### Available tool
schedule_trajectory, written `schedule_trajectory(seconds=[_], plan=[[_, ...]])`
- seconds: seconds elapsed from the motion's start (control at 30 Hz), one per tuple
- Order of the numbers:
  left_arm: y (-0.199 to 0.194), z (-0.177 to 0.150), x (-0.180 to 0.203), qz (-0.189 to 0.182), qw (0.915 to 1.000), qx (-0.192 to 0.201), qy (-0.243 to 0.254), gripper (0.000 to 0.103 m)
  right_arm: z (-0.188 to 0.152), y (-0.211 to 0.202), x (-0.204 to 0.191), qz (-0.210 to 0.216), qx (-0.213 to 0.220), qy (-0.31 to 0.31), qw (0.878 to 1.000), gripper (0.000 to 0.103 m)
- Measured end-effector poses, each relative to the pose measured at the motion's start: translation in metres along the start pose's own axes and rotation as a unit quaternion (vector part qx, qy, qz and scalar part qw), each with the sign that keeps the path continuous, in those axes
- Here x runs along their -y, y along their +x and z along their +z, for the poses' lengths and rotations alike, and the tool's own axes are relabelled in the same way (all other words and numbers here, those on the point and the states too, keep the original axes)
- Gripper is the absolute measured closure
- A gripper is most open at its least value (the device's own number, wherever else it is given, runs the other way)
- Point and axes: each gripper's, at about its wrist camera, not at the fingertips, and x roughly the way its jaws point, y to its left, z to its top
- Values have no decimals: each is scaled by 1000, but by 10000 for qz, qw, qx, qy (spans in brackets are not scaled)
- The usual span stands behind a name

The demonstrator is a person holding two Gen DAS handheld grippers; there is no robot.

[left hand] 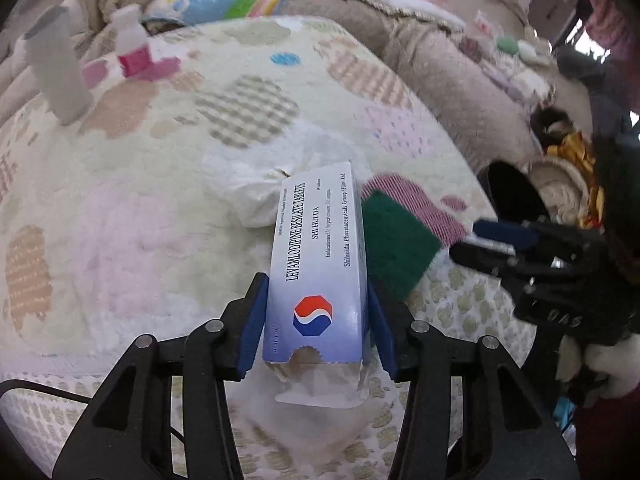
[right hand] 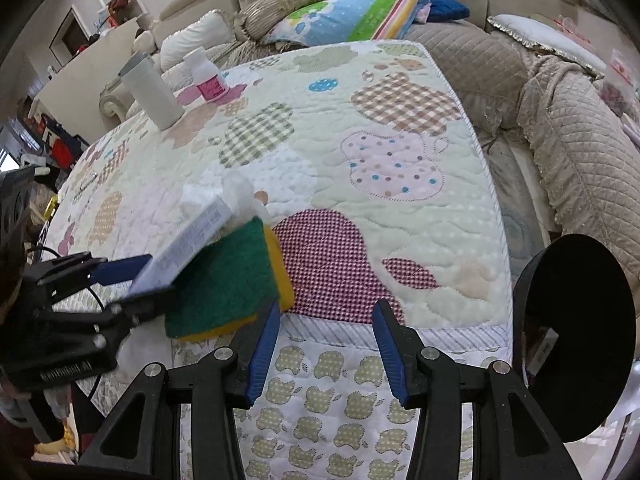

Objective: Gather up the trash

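Observation:
My left gripper (left hand: 318, 304) is shut on a white and blue medicine box (left hand: 318, 264), held above the quilted table cover (left hand: 160, 184). The box also shows in the right wrist view (right hand: 188, 244), with the left gripper (right hand: 116, 284) at the left. A crumpled white tissue (left hand: 260, 184) lies just beyond the box. A green and yellow sponge (right hand: 228, 280) lies at the table's near edge, beside the box. My right gripper (right hand: 326, 320) is open and empty above the table's front edge, right of the sponge. A black trash bin (right hand: 576, 336) stands at the right, off the table.
A white cylinder with a grey cap (right hand: 150, 92) and a small white bottle with a pink label (right hand: 208, 76) stand at the table's far left. Sofas with cushions and a striped towel (right hand: 352, 16) surround the table.

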Motion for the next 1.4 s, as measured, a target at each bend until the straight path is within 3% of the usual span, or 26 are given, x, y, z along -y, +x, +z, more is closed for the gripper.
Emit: schedule_trajectory(seconds=[0.23,0.33,0.4,0.63,0.83,0.87,0.9,1.0,1.4], plan=[[-37,7,-39,348,9980,443,-277,58,17,8,-17,208,55,-113,9997,56],[-39,4,-52,486,9971,450,-383,58,33,16,-31,384,99,-207,9990,54],[-40,1,-60,543,9964,456,-462,58,43,24,-39,473,64,-309,9984,43],[-42,-3,-77,679,9942,525,-646,58,78,68,-72,486,-131,-708,9962,42],[-37,-3,-85,659,9938,465,-768,58,79,95,-93,518,-269,-862,9946,41],[-37,-3,-84,649,9939,460,-766,58,78,94,-94,502,-172,-910,9944,42],[-36,-3,-83,638,9940,458,-756,58,76,93,-93,565,-165,-928,9939,57],[-36,-1,-79,592,9942,498,-744,58,74,85,-93,643,-64,-1000,9929,67],[-41,13,-33,621,9947,708,-422,58,57,22,-52,610,517,-652,9947,67]])
